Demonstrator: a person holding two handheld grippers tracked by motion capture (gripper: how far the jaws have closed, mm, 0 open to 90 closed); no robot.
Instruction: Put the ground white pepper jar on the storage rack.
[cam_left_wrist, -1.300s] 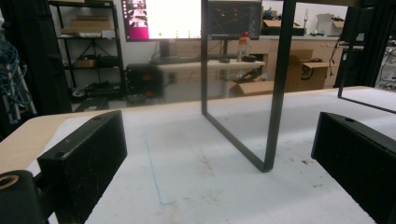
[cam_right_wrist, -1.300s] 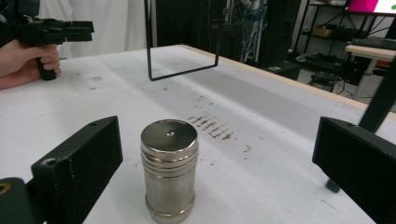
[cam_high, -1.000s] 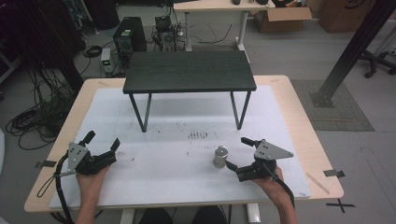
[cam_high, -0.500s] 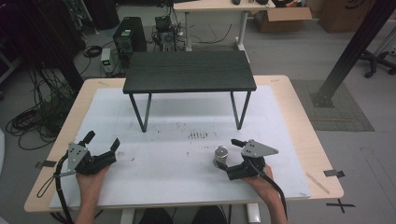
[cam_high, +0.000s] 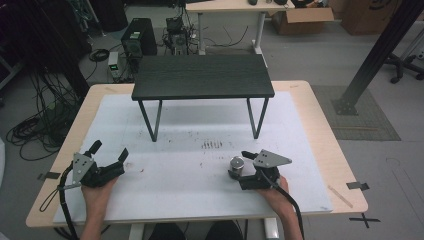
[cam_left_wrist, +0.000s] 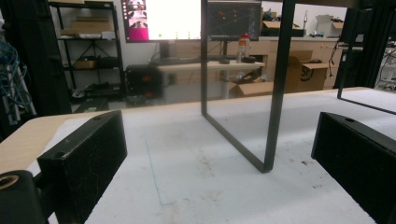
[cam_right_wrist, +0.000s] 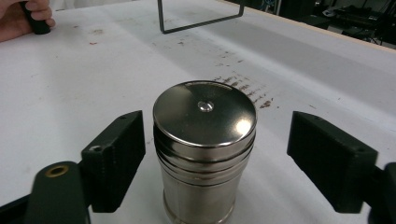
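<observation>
Right now we see the black bench (cam_high: 202, 76) across the upper centre of the high view, standing on the white mat (cam_high: 190, 197); its legs are well apart from both grippers, nothing blocks them. Dark smudges (cam_high: 211, 145) mark the mat just below the bench, centre frame. Floor clutter (cables, boxes) fills the top edge.

We have the metal canister (cam_high: 236, 166) upright on the mat, lower right of centre in the high view. Our right gripper (cam_high: 239, 165) sits around it, jaws spread wide. In the right gripper view the canister (cam_right_wrist: 204, 151) stands between the jaws; the left jaw is just beside its wall (touching or not, we cannot tell), the right jaw is clearly apart. Not gripped.

Our left gripper (cam_high: 108, 151) rests at the lower left, jaws wide apart, holding nothing.
</observation>
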